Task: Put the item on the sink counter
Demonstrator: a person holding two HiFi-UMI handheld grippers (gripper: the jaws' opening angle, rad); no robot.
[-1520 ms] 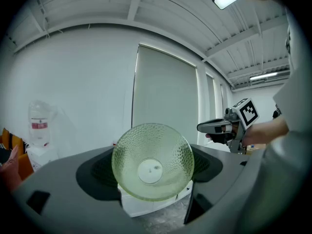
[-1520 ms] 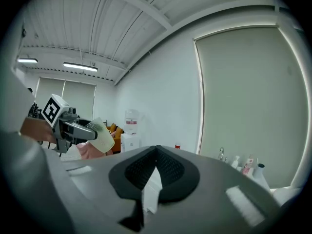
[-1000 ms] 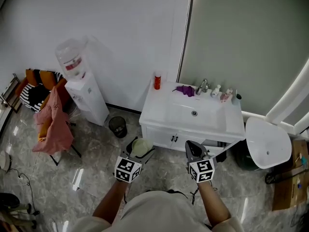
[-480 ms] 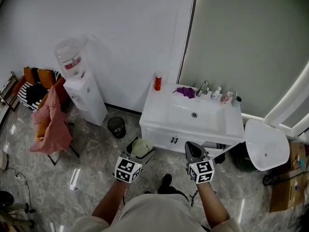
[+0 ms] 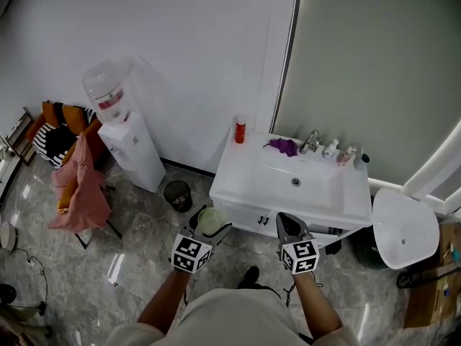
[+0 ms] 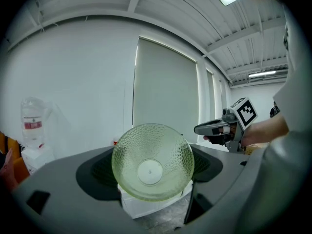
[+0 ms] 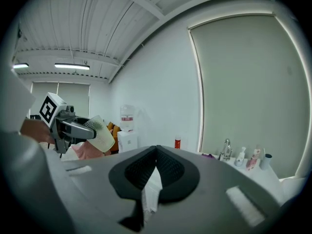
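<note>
A water dispenser (image 5: 126, 132) stands against the far wall (image 5: 180, 42), a small black bin (image 5: 176, 192) just right of it. Pink cloth (image 5: 78, 186) drapes a chair (image 5: 66, 118) at left; a toilet (image 5: 405, 231) sits far right.

This looks like a washroom corner set up in an office or studio space. A white sink counter (image 5: 245, 179) with a faucet (image 5: 311, 141) and soap bottles (image 5: 331, 149) stands at the far wall under a roller blind (image 5: 374, 63). To its left are a waste bin (image 5: 176, 192), a water dispenser (image 5: 126, 139) and a chair draped with clothes (image 5: 75, 186). The floor is glossy stone-look tile (image 5: 122, 265), and strip lights (image 7: 72, 66) hang overhead.
</note>
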